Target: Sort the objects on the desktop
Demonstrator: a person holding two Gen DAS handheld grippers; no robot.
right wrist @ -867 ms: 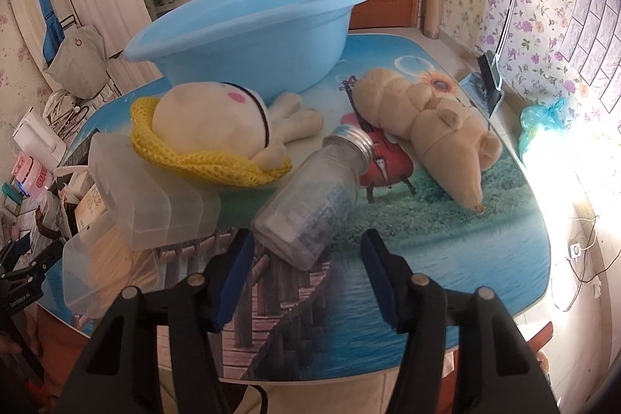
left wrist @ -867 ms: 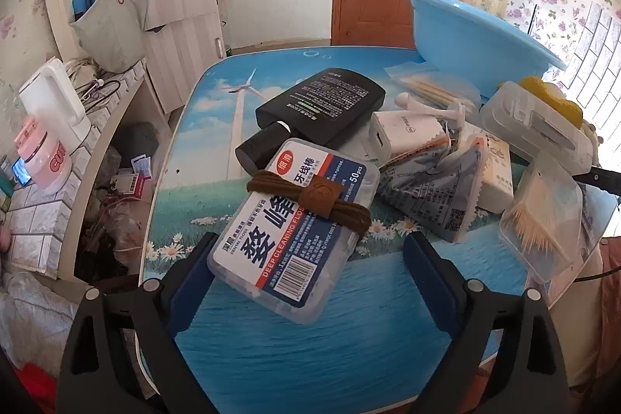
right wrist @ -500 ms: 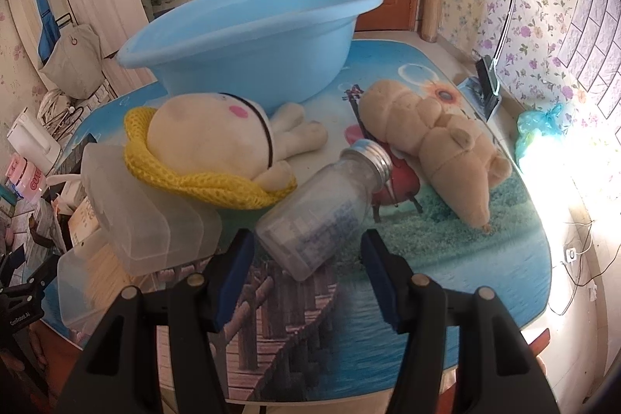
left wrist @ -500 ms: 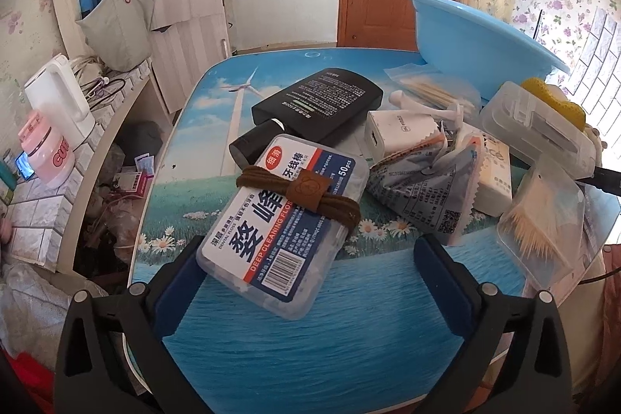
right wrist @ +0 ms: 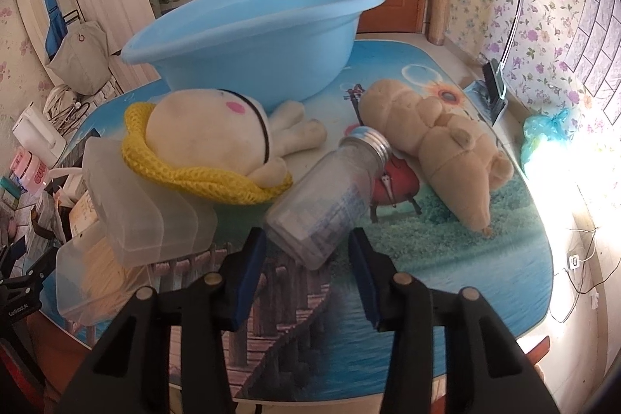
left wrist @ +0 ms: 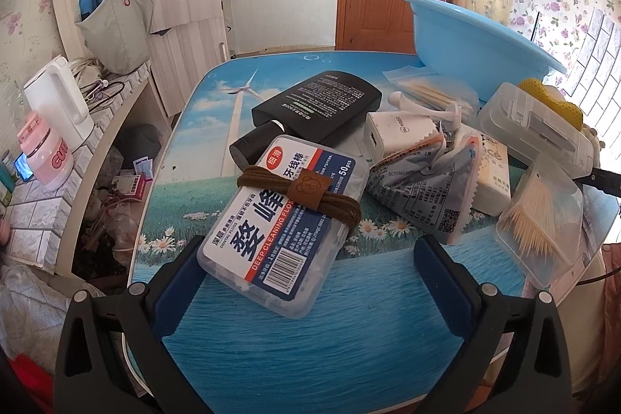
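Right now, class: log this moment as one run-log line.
left gripper: open, at floss box | right gripper: open, at glass bottle | basin: unfilled

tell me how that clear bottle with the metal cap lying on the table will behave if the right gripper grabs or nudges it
The bottle lies on its side and looks round, so a nudge would probably roll it. Its clear wall looks smooth and hard, likely slippery against the pads of the right gripper and perhaps breakable if glass. It seems mostly empty, so probably light.
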